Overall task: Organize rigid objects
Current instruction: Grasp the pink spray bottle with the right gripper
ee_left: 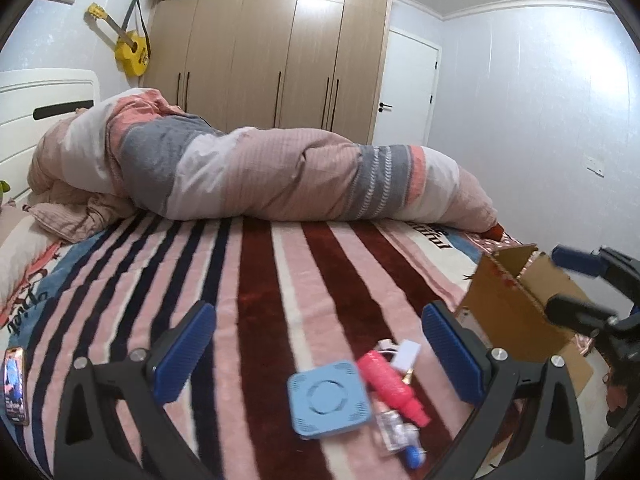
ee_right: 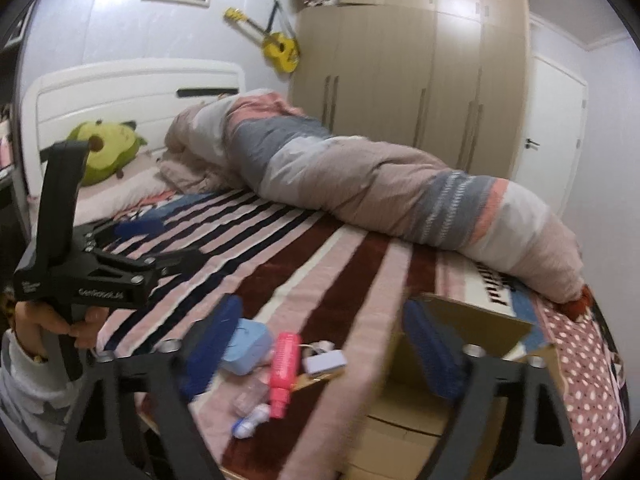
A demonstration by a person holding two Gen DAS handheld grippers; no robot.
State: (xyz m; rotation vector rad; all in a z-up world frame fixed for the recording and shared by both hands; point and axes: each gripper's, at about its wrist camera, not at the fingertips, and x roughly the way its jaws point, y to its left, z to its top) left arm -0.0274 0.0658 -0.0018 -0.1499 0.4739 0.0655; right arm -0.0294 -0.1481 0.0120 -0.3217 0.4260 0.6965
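Observation:
Small rigid items lie in a heap on the striped blanket: a light blue square case, a pink bottle, a small white box, a clear little bottle and a blue-capped tube. An open cardboard box stands just right of them. My left gripper hovers open over the heap, holding nothing. My right gripper is open and empty, one finger near the blue case, the other over the box.
A rolled striped duvet lies across the bed behind the items. A phone rests on the blanket at the far left. A green plush toy sits by the headboard. A wardrobe and a yellow guitar stand beyond.

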